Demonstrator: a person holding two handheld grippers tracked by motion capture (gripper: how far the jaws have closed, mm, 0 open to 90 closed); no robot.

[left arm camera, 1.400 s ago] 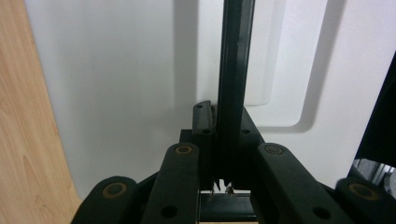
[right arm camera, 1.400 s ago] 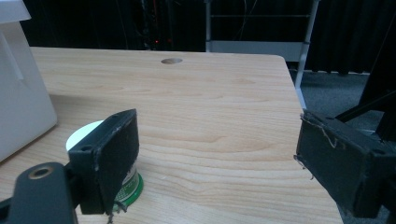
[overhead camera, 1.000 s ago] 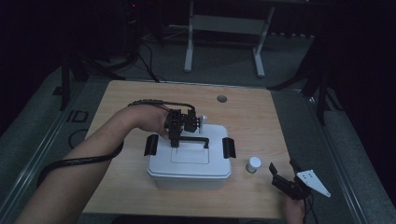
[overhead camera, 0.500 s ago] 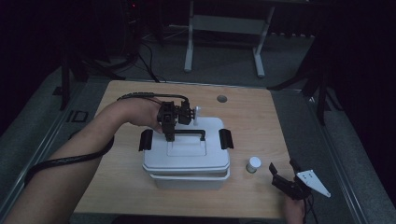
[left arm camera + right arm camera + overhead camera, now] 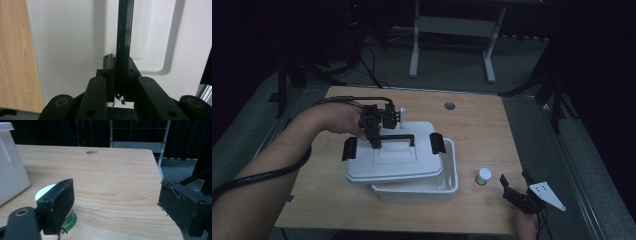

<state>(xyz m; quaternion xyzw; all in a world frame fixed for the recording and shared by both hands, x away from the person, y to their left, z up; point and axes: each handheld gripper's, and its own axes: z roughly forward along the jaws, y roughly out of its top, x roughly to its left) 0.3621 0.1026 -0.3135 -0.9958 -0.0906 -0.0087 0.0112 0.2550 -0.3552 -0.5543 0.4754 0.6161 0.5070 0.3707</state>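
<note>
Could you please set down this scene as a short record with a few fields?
surface: wooden table with a round hole near its far edge
left gripper: shut on the black handle of the white lid
lid: lifted and offset to the left of the white box, whose right part shows open
lid latches: black, one at each end
right gripper: open, holding nothing, at the near right corner
small container: white cap, green base, standing right of the box
</note>
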